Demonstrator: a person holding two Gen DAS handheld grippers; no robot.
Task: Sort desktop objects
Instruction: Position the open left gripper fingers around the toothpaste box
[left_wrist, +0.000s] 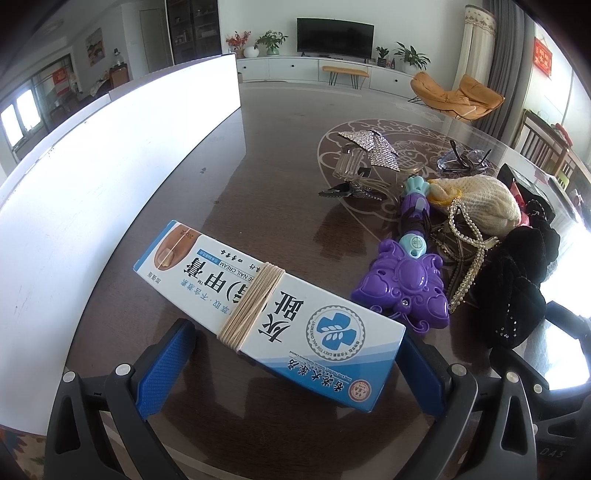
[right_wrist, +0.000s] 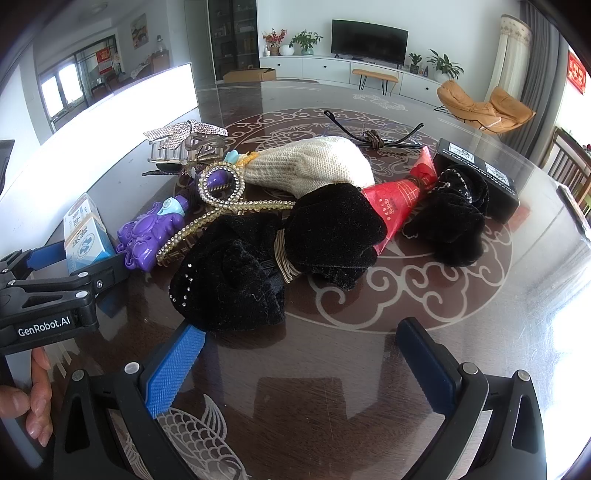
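Blue-padded fingers of the left gripper (left_wrist: 295, 373) stood spread, and a white-and-blue cardboard ointment box (left_wrist: 266, 310), bound round its middle with pale string, lay between them. Its near end sat close to the right-hand finger, but whether the pads touched it could not be told; nothing looked clamped. The box seemed to rest on the dark glossy wooden table (left_wrist: 280, 155), toward its left edge, angled away from the camera. Just beyond that edge ran a long white board (left_wrist: 110, 155).

Just beside the box on the right lay a purple butterfly-shaped plastic toy (left_wrist: 402, 284), then a pearl-beaded hair clip (left_wrist: 465, 258), a cream knitted pouch (left_wrist: 487, 203) and black velvet scrunchies (left_wrist: 517, 288) heaped together. Farther back were a rhinestone bow clip (left_wrist: 369, 147) and a pair of glasses (left_wrist: 461, 162).

The right gripper (right_wrist: 299, 373) hovered spread and empty over bare table, near the black velvet pile; a red foil packet (right_wrist: 399, 206) and a black box (right_wrist: 476, 173) lay behind.

Judging from this, the step in hand was taking the box. Closing squarely across its narrow sides, near the string, would likely keep it from pivoting, and lifting straight up should avoid dragging the toy alongside.
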